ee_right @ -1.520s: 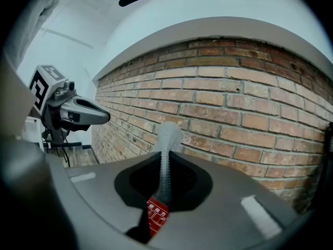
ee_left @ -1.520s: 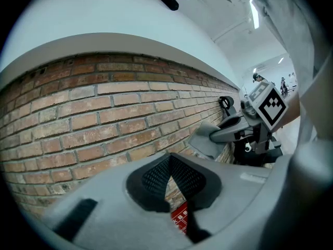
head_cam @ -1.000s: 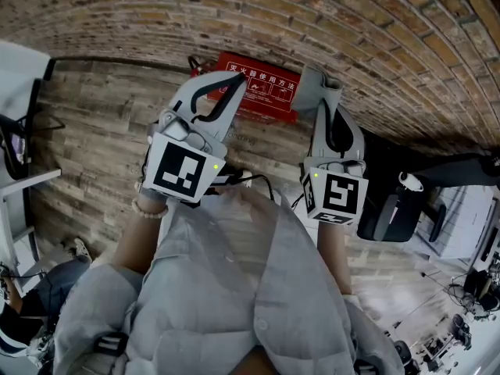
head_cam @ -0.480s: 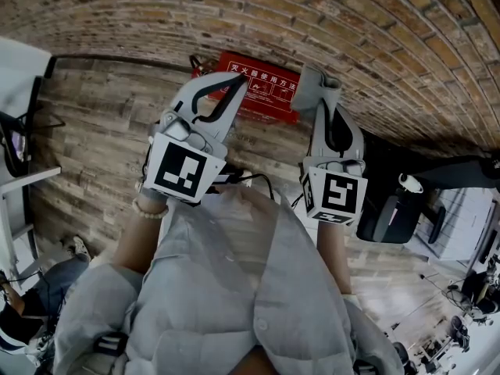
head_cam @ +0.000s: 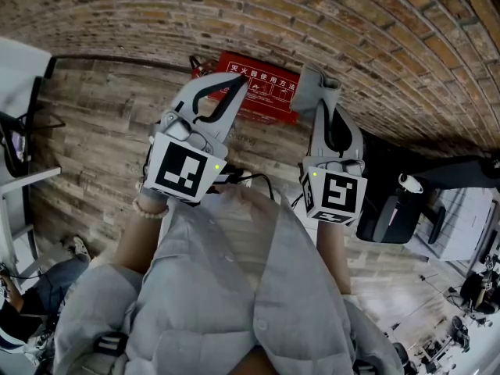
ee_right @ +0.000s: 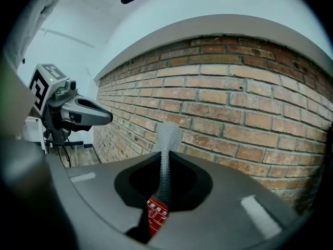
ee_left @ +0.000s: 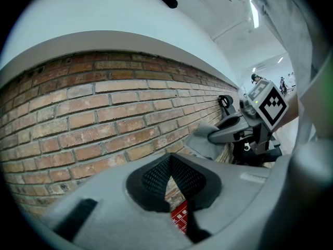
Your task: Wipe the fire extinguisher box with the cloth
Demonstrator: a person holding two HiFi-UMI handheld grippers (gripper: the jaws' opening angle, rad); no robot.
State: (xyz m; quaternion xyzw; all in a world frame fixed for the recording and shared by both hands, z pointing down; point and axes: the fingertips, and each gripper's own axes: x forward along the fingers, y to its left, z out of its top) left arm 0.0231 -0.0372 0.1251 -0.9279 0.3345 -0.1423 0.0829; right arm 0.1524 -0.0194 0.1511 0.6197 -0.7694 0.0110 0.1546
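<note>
A brick wall (head_cam: 351,22) runs across the top of the head view and meets a floor (head_cam: 101,147) of weathered wood planks. The red fire extinguisher box (head_cam: 266,96), its face printed in white, sits at the foot of the wall where bricks and planks join. To the right stands a black office chair (head_cam: 394,209), and a white piece of furniture (head_cam: 19,84) shows at the left edge. The person's grey shirt (head_cam: 234,303) fills the lower middle of that view.

Both tongs are held out toward the box, side by side and apart from each other. The left gripper (ee_left: 169,161) has its 2 jaws closed. The ribbed black pads (ee_left: 153,176) meet at the tips, and nothing lies between them. In the head view its tip overlaps the left end of the box. In its own view a strip of the red box shows through the gap below the pads, beyond them and not touched.

The right gripper (ee_right: 166,158) has its 2 jaws pressed together on the cloth (ee_right: 169,134), a pale grey textured fabric. A narrow fold runs up between the pads and stands out past the tips. In the head view the cloth bunches over that gripper's tip, just beside the right end of the box. Whether it touches the box cannot be told.
</note>
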